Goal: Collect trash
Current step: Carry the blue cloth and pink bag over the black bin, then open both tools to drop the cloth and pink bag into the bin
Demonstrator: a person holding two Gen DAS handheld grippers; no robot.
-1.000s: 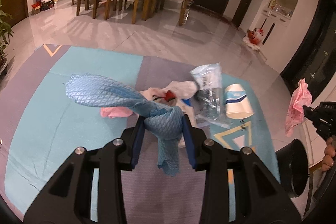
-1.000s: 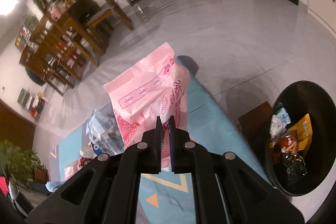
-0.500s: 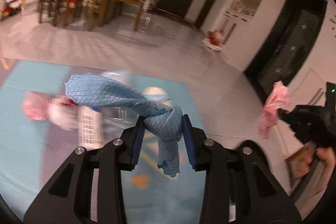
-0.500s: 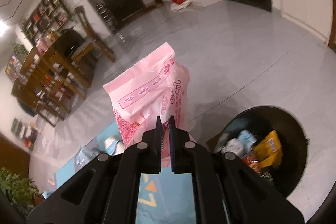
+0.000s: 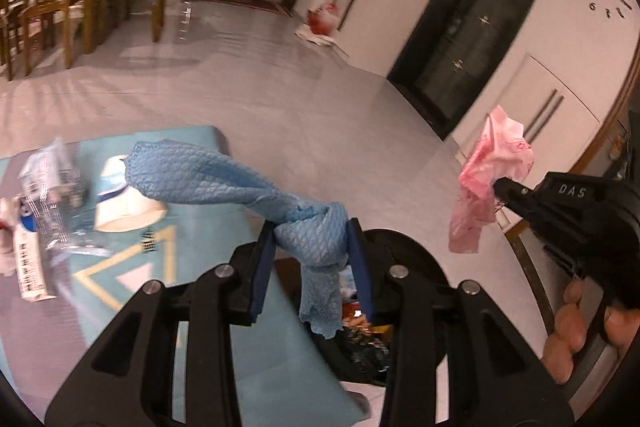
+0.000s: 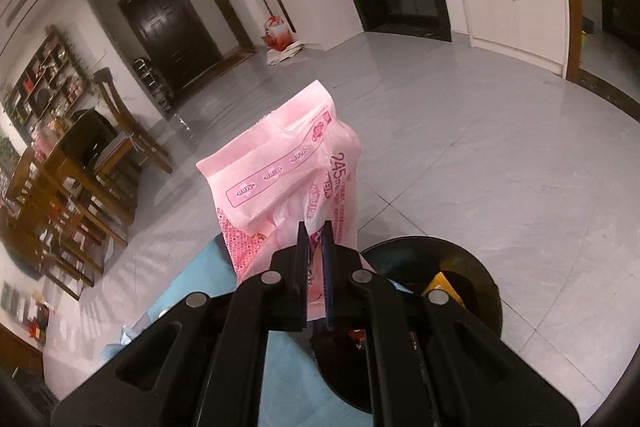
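Cloth (image 5: 308,227) pinched in left gripper (image 5: 312,239), pink bag (image 6: 288,179) in right gripper (image 6: 314,239), above bin (image 6: 472,267).

"DAS" stands in pale letters on the black body of the right gripper (image 5: 505,188). "245" is printed in red on the pink wrapper (image 6: 288,183) (smaller print beside it unreadable).

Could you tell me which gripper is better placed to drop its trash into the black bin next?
Probably the left gripper: its blue cloth hangs directly over the black bin, while the right gripper holds the pink bag nearer the rim.
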